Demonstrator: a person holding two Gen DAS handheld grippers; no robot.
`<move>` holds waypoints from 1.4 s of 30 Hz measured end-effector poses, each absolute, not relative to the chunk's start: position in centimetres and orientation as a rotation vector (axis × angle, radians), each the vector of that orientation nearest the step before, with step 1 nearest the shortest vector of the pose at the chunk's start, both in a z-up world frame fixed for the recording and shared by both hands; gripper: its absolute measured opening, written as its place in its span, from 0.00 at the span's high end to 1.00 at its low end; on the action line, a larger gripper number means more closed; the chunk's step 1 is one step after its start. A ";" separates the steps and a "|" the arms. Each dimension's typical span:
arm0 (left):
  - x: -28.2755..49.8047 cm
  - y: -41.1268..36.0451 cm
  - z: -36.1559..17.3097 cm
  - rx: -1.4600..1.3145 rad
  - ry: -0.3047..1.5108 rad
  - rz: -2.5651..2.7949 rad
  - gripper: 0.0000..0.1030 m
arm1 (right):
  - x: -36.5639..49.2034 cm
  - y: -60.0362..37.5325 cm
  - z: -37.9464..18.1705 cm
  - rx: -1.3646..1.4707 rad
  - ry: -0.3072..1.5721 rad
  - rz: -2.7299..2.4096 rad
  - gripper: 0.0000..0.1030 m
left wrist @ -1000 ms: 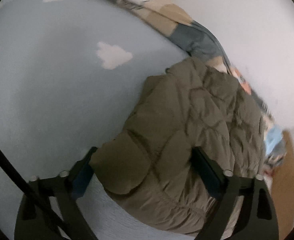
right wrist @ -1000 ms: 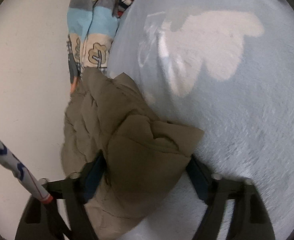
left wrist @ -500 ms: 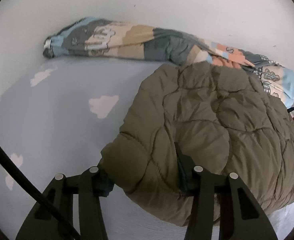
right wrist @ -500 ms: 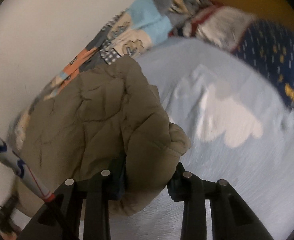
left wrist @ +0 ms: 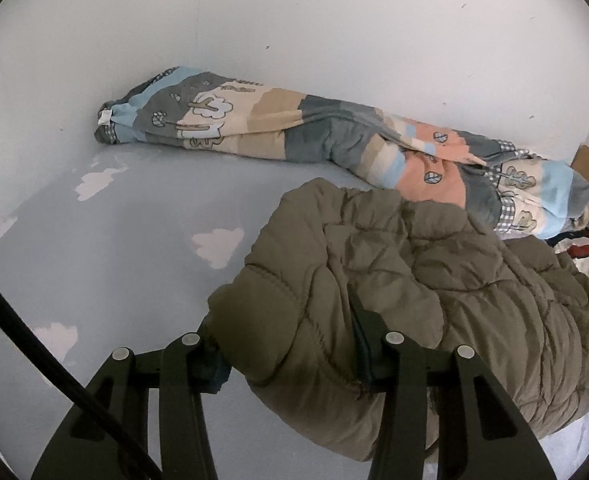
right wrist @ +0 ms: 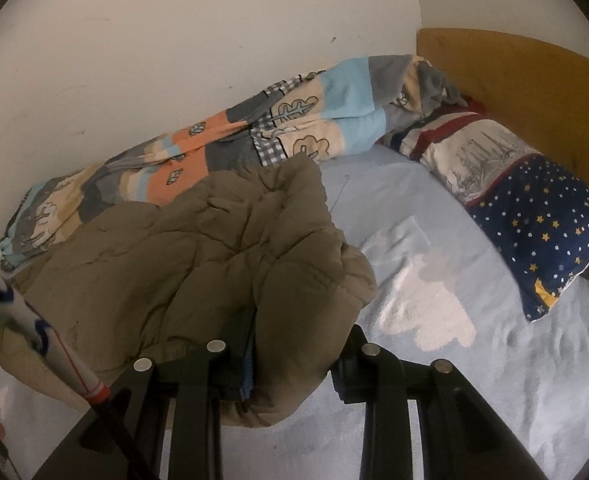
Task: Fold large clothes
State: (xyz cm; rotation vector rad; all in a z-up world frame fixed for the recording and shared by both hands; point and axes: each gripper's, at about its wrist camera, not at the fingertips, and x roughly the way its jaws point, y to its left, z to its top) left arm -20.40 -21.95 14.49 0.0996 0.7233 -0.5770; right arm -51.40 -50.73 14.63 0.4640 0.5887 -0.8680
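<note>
An olive quilted puffer jacket (left wrist: 434, 288) lies bunched on a light blue bed sheet (left wrist: 114, 260) with white cloud prints. My left gripper (left wrist: 286, 340) is shut on the jacket's near left corner, and the padded hem bulges between its fingers. In the right wrist view the same jacket (right wrist: 194, 260) fills the left half. My right gripper (right wrist: 296, 340) has its jaws closing on the near right corner, with the pads pressing into the fabric. Both corners are raised off the sheet.
A rolled patchwork quilt (left wrist: 294, 132) lies along the white wall behind the jacket. A star-print navy pillow (right wrist: 542, 216) and a striped one (right wrist: 454, 140) rest against the wooden headboard (right wrist: 514, 92) at the right. A black cable (left wrist: 34, 340) crosses the lower left.
Both grippers went from open around the jacket's corners to shut on them. Both then rose and rolled level, lifting the near edge and bringing wall, quilt and pillows into view.
</note>
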 end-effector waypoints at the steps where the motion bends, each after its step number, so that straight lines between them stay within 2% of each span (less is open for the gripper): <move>1: -20.8 -21.5 14.8 0.101 0.721 -0.578 0.55 | -51.7 -50.5 14.9 0.470 0.587 -0.860 0.70; 10: -25.2 -15.7 15.7 0.106 0.736 -0.581 0.55 | -56.5 -46.2 16.9 0.488 0.574 -0.808 0.69; 17: -28.9 -10.0 11.9 0.098 0.836 -0.556 0.52 | -61.1 -42.3 15.5 0.562 0.584 -0.802 0.69; 20: -29.0 -8.1 10.4 0.046 0.896 -0.544 0.47 | -62.8 -40.8 14.5 0.605 0.587 -0.805 0.69; 26: -26.0 -4.3 5.9 -0.175 1.162 -0.540 0.34 | -64.7 -40.3 10.3 0.732 0.652 -0.815 0.68; 32: -24.1 0.7 4.6 -0.468 1.305 -0.546 0.34 | -69.4 -43.0 5.8 1.161 0.576 -0.732 0.46; 34: -23.7 2.4 4.8 -0.520 1.293 -0.489 0.33 | -71.1 -43.0 5.6 1.242 0.530 -0.721 0.40; 37: -23.5 4.5 5.8 -0.593 1.243 -0.437 0.34 | -73.2 -42.5 6.2 1.283 0.476 -0.743 0.39; 40: -24.4 3.5 8.9 -0.462 1.092 -0.418 0.33 | -75.4 -41.7 7.6 1.255 0.406 -0.842 0.39; 42: -25.9 1.1 10.6 -0.331 1.015 -0.478 0.33 | -75.4 -41.4 9.9 1.124 0.393 -0.905 0.39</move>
